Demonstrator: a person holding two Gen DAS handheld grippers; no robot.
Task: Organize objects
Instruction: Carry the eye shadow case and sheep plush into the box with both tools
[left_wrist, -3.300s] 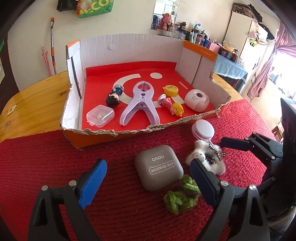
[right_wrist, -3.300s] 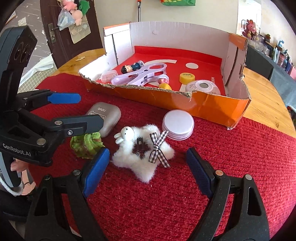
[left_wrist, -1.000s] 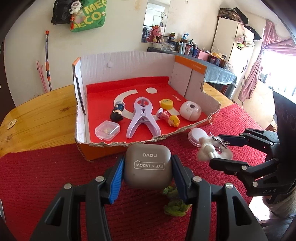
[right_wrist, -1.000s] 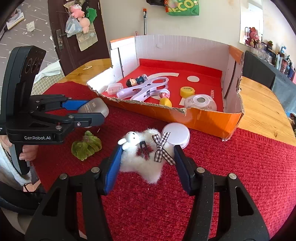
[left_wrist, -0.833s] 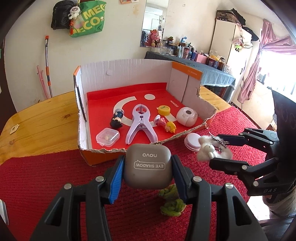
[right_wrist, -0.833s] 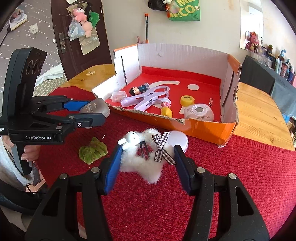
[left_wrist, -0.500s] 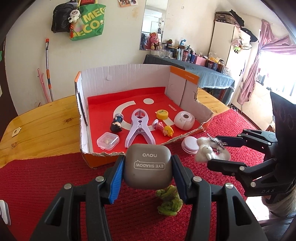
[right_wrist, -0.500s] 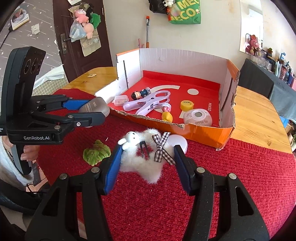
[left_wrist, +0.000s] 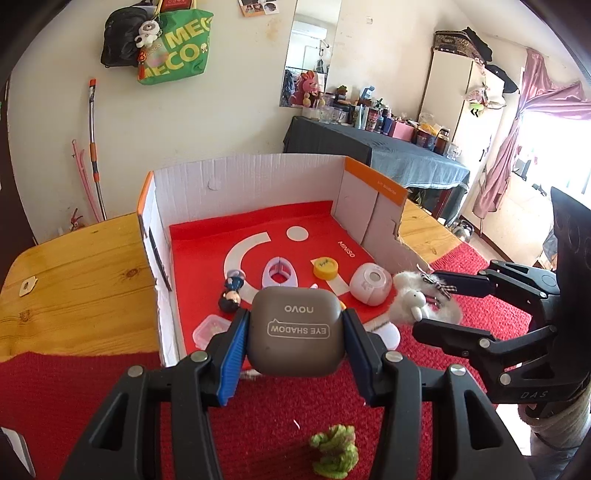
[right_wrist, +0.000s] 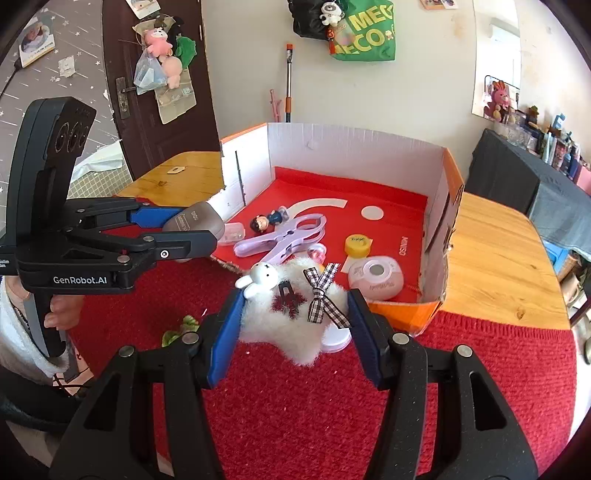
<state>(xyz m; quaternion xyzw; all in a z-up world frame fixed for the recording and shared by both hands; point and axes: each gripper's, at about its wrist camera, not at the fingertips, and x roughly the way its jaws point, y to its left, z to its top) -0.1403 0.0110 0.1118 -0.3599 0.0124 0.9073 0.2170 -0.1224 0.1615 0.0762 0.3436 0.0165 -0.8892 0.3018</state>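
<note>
My left gripper (left_wrist: 295, 332) is shut on a grey eye shadow case (left_wrist: 295, 330) and holds it in the air over the near wall of the cardboard box (left_wrist: 258, 177). My right gripper (right_wrist: 293, 321) is shut on a white fluffy rabbit hair clip (right_wrist: 291, 321) with a checked bow, held above the red mat near the box's front right corner. The case also shows in the right wrist view (right_wrist: 195, 221), and the fluffy clip in the left wrist view (left_wrist: 417, 299). A green scrunchie (left_wrist: 334, 452) lies on the mat below.
The box holds a purple clamp (right_wrist: 284, 236), a small doll (left_wrist: 231, 291), a yellow cap (left_wrist: 325, 267), a white round case (left_wrist: 371, 284) and a clear small box (left_wrist: 210, 330). A white round tin (right_wrist: 336, 338) lies on the red mat (right_wrist: 461, 369). Wooden table (left_wrist: 74, 273) surrounds.
Both grippers closed on their objects, lifted them off the mat, and have risen and moved forward toward the box. The scrunchie and the white tin stay on the mat.
</note>
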